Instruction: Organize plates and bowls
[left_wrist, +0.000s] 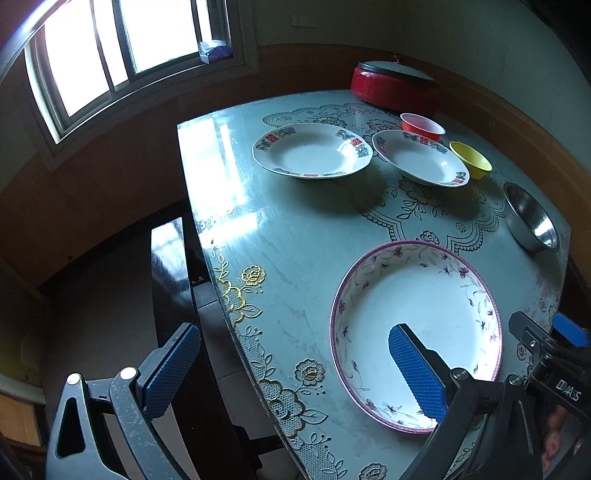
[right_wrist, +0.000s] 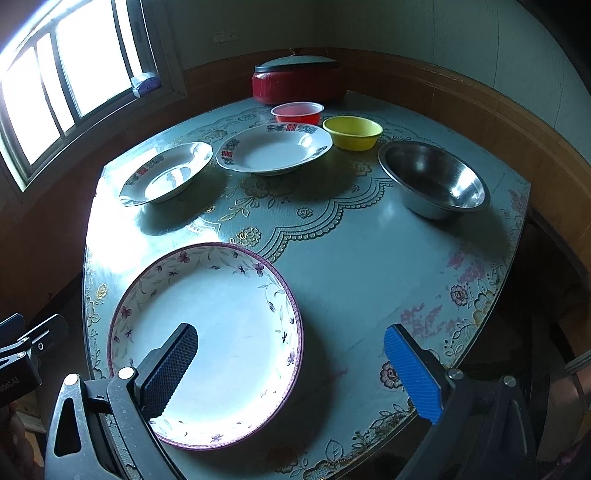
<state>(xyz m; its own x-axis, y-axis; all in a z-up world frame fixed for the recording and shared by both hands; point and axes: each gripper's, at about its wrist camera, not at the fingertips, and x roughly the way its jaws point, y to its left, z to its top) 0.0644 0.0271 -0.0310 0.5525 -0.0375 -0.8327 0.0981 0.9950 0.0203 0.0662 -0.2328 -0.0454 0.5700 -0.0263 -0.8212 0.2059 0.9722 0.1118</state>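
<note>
1. White porcelain with a purple rim and a ring of small purple flowers and grey vines: the large plate (right_wrist: 207, 343) lies empty and flat at the near edge of the tabletop (right_wrist: 351, 266), closest to both cameras.
2. Two smaller white plates with scalloped edges and red-and-dark floral bands sit farther back. The left plate (right_wrist: 166, 173) is toward the window side and the middle plate (right_wrist: 273, 149) is beside it, close but not clearly touching.
3. Behind the middle plate stands a translucent red bowl (right_wrist: 297, 112), and just right of the plate a yellow bowl (right_wrist: 352, 133); whether the yellow bowl touches the plate's rim I cannot tell.
4. A steel bowl (right_wrist: 434, 179), shiny and empty, sits apart on the right side of the tabletop.
5. The left hand-held gripper (left_wrist: 295, 365) hovers with its blue-padded fingers spread wide and holds nothing; in the left wrist view one finger overlaps the large plate and the other lies off the tabletop's edge.
6. The right hand-held gripper (right_wrist: 290, 363) is likewise wide open and empty, one finger over the large plate, the other over bare tabletop.
7. A red pot (right_wrist: 299, 79) with a dark lid stands at the far edge by the wall.
8. The tabletop carries a pale blue-green floral cover under a glossy sheet; a window (right_wrist: 55, 85) is bright at the left.
</note>
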